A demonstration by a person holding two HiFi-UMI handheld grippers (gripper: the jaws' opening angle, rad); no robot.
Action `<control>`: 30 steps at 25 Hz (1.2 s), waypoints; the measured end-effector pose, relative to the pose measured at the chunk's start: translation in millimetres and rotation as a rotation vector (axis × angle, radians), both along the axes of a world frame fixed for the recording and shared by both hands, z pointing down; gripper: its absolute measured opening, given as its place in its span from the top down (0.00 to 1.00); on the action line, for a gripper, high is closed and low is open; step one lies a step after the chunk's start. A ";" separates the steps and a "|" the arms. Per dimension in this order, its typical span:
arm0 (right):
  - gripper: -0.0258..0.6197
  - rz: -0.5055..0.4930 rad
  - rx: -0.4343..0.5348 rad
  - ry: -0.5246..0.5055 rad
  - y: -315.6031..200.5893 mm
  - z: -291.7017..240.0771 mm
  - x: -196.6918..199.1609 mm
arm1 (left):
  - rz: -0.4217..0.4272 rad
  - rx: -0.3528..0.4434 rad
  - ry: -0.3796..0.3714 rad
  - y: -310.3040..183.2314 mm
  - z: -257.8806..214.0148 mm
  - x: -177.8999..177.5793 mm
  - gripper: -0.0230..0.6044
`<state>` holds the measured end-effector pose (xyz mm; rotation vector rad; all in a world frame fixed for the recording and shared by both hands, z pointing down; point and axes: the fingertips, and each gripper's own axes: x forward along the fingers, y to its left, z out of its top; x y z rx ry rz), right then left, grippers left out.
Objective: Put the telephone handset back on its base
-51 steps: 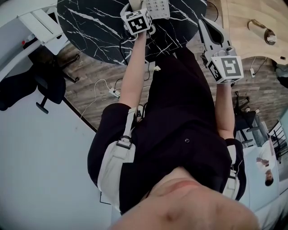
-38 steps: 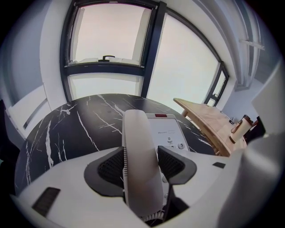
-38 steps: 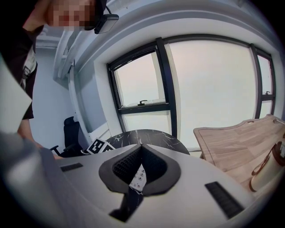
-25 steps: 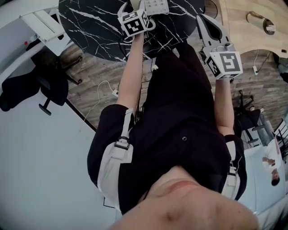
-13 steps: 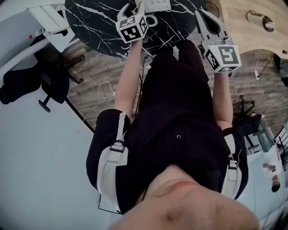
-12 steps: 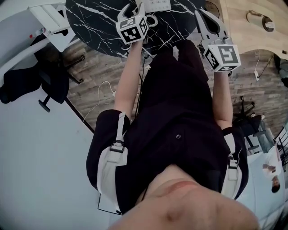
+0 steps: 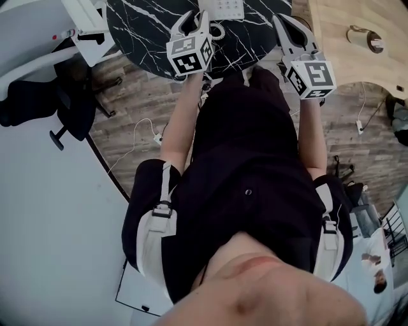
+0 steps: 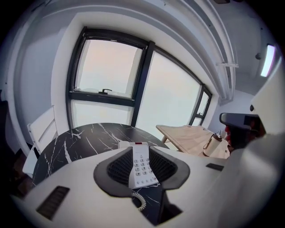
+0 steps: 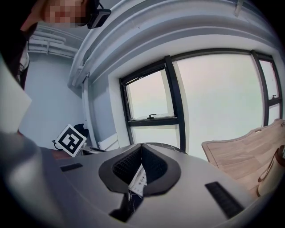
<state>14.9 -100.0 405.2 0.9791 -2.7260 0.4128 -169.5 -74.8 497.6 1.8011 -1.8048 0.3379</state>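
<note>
A white telephone with a keypad lies on the round black marble table, its coiled cord toward the near edge. I cannot tell the handset apart from the base. My left gripper hovers over the table's near edge, short of the telephone. Its jaws are closing with only air between them, and the phone shows far off through the gap. My right gripper hangs to the right of the table edge with its tips together and nothing held. In the right gripper view a strip of the keypad shows below the closed tips.
A light wooden table with a roll-like object stands to the right. A white slatted piece and a black office chair are at the left. Cables lie on the wood floor under the round table.
The left gripper has drawn back from the telephone toward the table's near edge, and its jaws look narrower. The right gripper has shifted slightly forward. The head view has tilted.
</note>
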 end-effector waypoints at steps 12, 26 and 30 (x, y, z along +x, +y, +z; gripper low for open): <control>0.91 -0.132 0.052 -0.056 9.7 -31.9 31.2 | -0.101 0.116 -0.056 33.3 -68.7 44.4 0.85; 0.91 -0.245 0.112 -0.115 49.4 -68.8 85.3 | -0.140 0.287 -0.126 89.9 -153.8 117.5 0.92; 0.91 -0.263 0.122 -0.127 61.7 -74.4 91.1 | -0.133 0.325 -0.147 102.8 -166.2 132.0 0.93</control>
